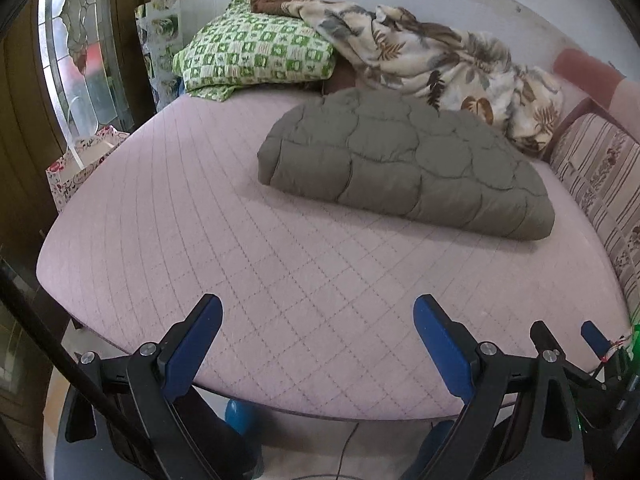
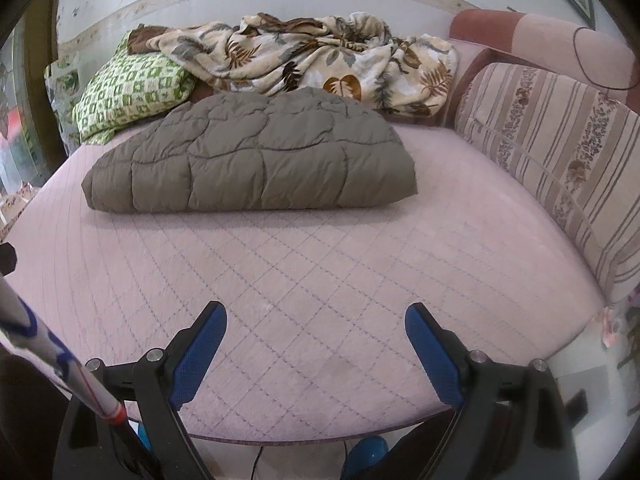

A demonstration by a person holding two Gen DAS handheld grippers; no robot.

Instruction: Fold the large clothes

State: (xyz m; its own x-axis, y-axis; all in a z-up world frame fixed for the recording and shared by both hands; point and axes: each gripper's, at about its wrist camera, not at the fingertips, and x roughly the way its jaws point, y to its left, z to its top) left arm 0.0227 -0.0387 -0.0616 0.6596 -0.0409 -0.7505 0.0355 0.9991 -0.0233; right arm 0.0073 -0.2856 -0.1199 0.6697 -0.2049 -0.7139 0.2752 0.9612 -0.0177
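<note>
The pink quilted bed point(image 2: 320, 280) fills the view. At twelve o'clock lies the grey padded garment point(image 2: 256, 160), folded; probably light, soft and springy, best gripped at its near corners. Left gripper point(image 1: 318, 312) and right gripper point(image 2: 316, 316) hover near six o'clock, fingers wide, empty.

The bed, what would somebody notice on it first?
Probably the puffy grey-brown quilted garment, folded into a thick bundle in the middle of the pink quilted mattress. Behind it, against the wall, a leaf-print blanket lies crumpled beside a green checked pillow. Up close, both grippers, left and right, are open and holding nothing.
</note>
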